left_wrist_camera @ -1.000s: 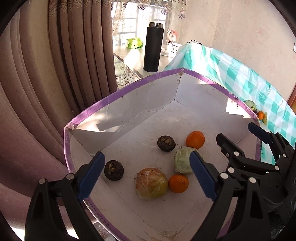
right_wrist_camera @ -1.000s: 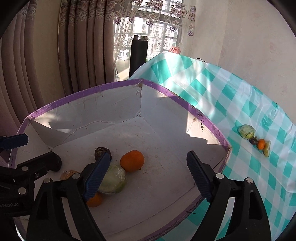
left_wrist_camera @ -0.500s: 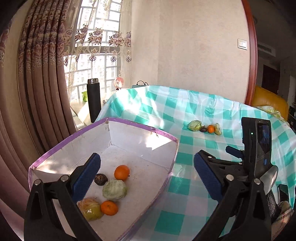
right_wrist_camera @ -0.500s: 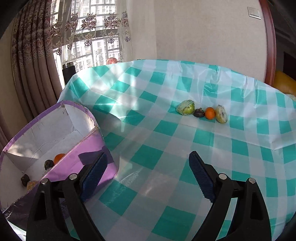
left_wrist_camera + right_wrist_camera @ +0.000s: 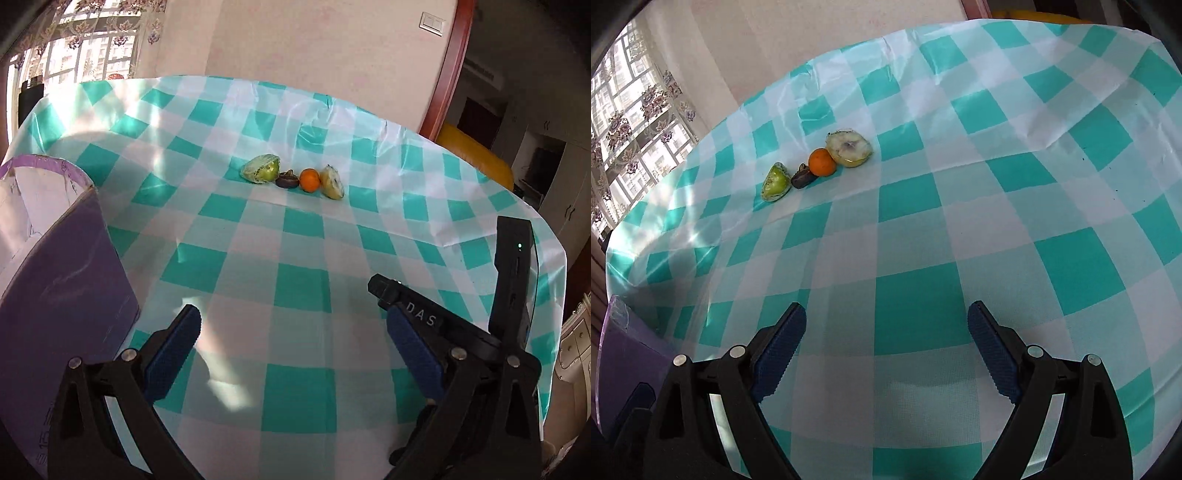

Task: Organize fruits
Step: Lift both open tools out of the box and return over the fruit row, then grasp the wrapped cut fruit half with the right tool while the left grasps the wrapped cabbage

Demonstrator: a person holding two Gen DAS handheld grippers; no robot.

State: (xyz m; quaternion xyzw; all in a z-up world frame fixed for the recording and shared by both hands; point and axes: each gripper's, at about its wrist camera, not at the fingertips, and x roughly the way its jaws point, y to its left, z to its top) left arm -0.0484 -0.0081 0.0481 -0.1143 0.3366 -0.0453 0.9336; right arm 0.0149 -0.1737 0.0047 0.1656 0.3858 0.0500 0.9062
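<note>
A row of fruits lies on the teal-checked tablecloth (image 5: pixel 303 258): a green wrapped fruit (image 5: pixel 260 169), a dark brown fruit (image 5: pixel 287 180), an orange (image 5: pixel 309 180) and a yellowish cut fruit (image 5: pixel 332 182). The same row shows in the right wrist view: green fruit (image 5: pixel 775 182), brown fruit (image 5: pixel 802 177), orange (image 5: pixel 822 161), cut fruit (image 5: pixel 849 148). My left gripper (image 5: pixel 291 332) is open and empty, well short of the row. My right gripper (image 5: pixel 886 332) is open and empty, above the cloth.
A purple-rimmed box (image 5: pixel 59 280) stands at the left table edge; its corner shows in the right wrist view (image 5: pixel 624 339). The right gripper's body (image 5: pixel 513 280) shows to the right of the left one. A yellow chair (image 5: pixel 476 155) stands behind the table.
Both grippers have swung right, away from the box and its fruits, and now face the row of fruits on the cloth. Both stay open and empty.
</note>
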